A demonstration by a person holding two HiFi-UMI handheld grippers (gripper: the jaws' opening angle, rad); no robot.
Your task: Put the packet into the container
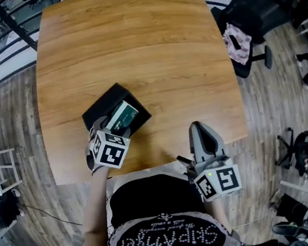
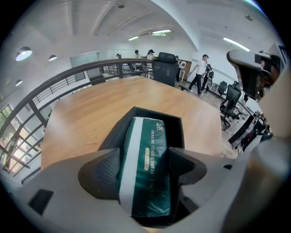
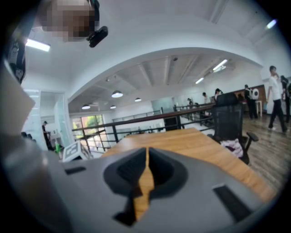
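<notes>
While my left gripper [image 2: 143, 167] is clamped on the sides of the green packet [image 2: 150, 186], the packet's far end reaches into the open black container [image 2: 176, 129]. The container rests near my edge of the wooden surface [image 2: 86, 113]. My right gripper [image 3: 146, 169], well apart from the container, has its jaws together and holds nothing.

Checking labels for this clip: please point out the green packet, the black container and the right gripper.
green packet [image 2: 148, 173]: left gripper view, printed top face.
black container [image 2: 154, 112]: left gripper view, far wall.
right gripper [image 3: 147, 159]: right gripper view, between its closed jaw tips.
</notes>
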